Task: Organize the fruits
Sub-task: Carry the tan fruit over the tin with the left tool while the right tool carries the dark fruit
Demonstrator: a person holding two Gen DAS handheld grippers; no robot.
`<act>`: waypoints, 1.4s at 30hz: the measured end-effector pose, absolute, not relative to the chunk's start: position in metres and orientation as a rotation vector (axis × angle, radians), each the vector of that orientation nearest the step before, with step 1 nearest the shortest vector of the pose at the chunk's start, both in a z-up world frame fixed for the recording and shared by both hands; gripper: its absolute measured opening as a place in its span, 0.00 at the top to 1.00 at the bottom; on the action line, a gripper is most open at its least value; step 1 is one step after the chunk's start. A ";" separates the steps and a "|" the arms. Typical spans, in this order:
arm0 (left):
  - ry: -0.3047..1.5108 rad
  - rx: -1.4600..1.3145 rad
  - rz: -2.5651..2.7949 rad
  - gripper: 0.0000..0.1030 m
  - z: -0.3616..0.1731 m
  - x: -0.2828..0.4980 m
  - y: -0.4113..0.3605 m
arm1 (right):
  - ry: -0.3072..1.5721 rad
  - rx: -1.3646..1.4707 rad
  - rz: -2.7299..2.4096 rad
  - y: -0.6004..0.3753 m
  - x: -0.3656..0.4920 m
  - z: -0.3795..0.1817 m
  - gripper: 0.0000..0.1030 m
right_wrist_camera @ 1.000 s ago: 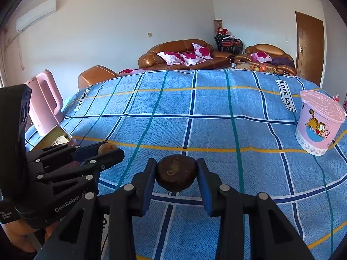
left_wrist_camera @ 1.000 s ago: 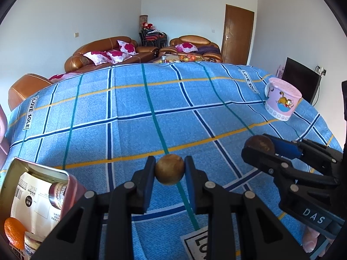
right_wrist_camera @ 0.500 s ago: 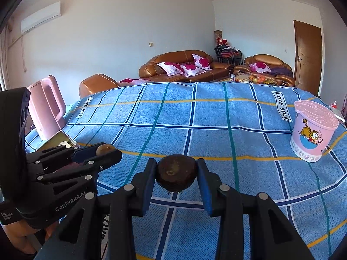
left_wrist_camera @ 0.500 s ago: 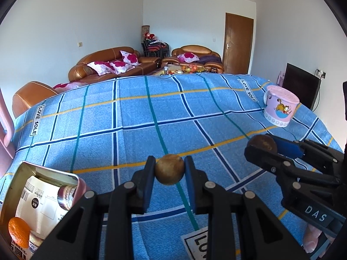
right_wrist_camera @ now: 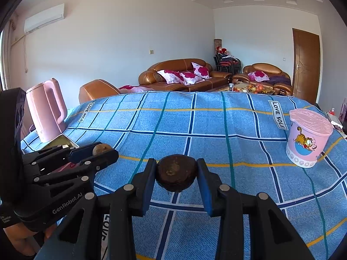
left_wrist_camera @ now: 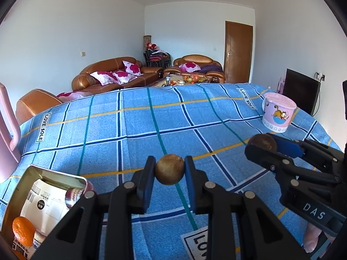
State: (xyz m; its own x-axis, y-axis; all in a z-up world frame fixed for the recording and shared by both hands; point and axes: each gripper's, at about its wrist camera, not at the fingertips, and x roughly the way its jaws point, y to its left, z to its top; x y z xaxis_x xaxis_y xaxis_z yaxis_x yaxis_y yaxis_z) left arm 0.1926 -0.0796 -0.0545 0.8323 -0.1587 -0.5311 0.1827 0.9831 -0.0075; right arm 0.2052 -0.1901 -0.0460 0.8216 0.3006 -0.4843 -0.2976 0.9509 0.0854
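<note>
A small, round, tan-brown fruit with a smooth, faintly mottled skin (left_wrist_camera: 169,169) is pinched between the blue-padded black fingers of the left gripper (left_wrist_camera: 169,173) and is held above the blue checked woven tablecloth (left_wrist_camera: 134,134), which is crossed by navy, white, teal and yellow lines. A darker, rough-skinned brown fruit of rounded, slightly flattened shape (right_wrist_camera: 176,173), marked by a pale scar at its centre, is clamped between the blue pads of the right gripper (right_wrist_camera: 176,176), likewise clear of the cloth. The two grippers are seen side by side, near one another but apart.

At the lower left of the left wrist view, a shallow rectangular metal tin with rounded corners (left_wrist_camera: 49,170) is seen on the cloth; a glossy, dimpled orange citrus fruit (left_wrist_camera: 23,230) lies inside it beside printed white paper packaging (left_wrist_camera: 45,203). A pink plastic lidded tub printed with a cartoon cat (right_wrist_camera: 309,137) stands upright at the far right of the cloth, and a matte pink plastic kettle (right_wrist_camera: 46,110) stands at the far left edge.
</note>
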 end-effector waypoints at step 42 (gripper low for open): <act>0.388 0.004 -0.065 0.73 -0.041 0.113 -0.028 | 0.342 -0.085 0.352 -0.147 0.143 -0.034 0.61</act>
State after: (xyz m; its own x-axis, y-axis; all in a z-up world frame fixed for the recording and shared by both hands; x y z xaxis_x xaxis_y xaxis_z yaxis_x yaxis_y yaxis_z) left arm 0.1133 -0.0284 -0.0410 0.9237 -0.0623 -0.3779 0.0638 0.9979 -0.0087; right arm 0.1431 -0.1469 -0.0344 0.8819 0.3233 -0.3431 -0.3517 0.9358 -0.0224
